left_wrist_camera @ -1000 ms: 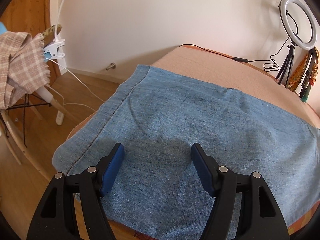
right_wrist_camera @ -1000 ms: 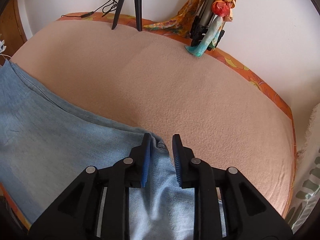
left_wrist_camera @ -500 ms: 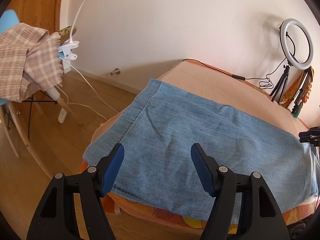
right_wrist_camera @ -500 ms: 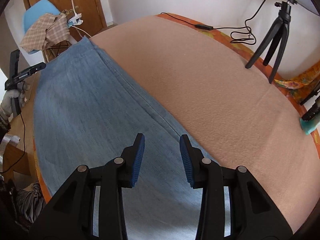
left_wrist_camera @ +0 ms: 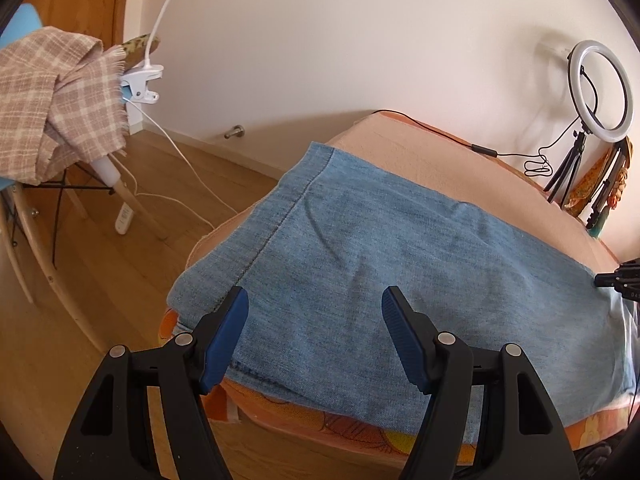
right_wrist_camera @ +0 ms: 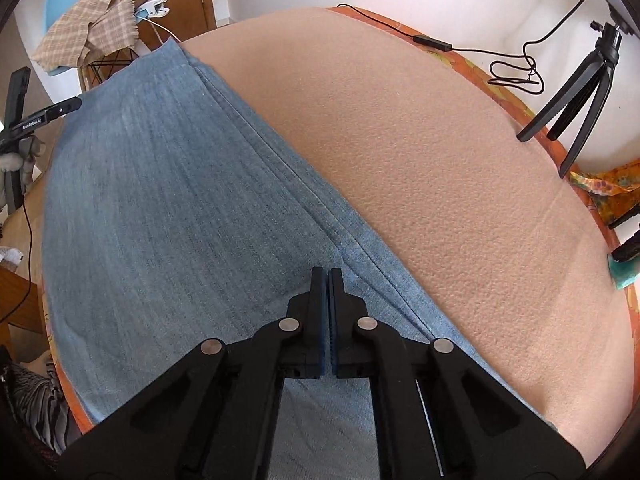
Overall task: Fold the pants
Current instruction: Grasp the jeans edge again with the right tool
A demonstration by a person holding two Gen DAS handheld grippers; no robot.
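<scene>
Blue denim pants [left_wrist_camera: 400, 264] lie flat and folded lengthwise on a peach blanket [left_wrist_camera: 420, 148] over a table. My left gripper [left_wrist_camera: 315, 300] is open and empty, held above the near hem corner of the pants. My right gripper [right_wrist_camera: 329, 274] is shut with nothing between its blue pads, hovering over the pants [right_wrist_camera: 168, 200] near their seam edge. The right gripper's tip also shows at the right edge of the left wrist view [left_wrist_camera: 620, 280]. The left gripper also shows at the left edge of the right wrist view [right_wrist_camera: 40, 118].
A blue chair with a checked cloth [left_wrist_camera: 52, 100] and a clip lamp [left_wrist_camera: 140, 84] stands on the wooden floor to the left. A ring light [left_wrist_camera: 600, 88] on a tripod [right_wrist_camera: 576, 92] and a black cable [right_wrist_camera: 512, 68] sit at the blanket's far edge.
My right gripper closed from open, empty, and turned to look along the pants. My left gripper pulled back and up from the pants, staying open.
</scene>
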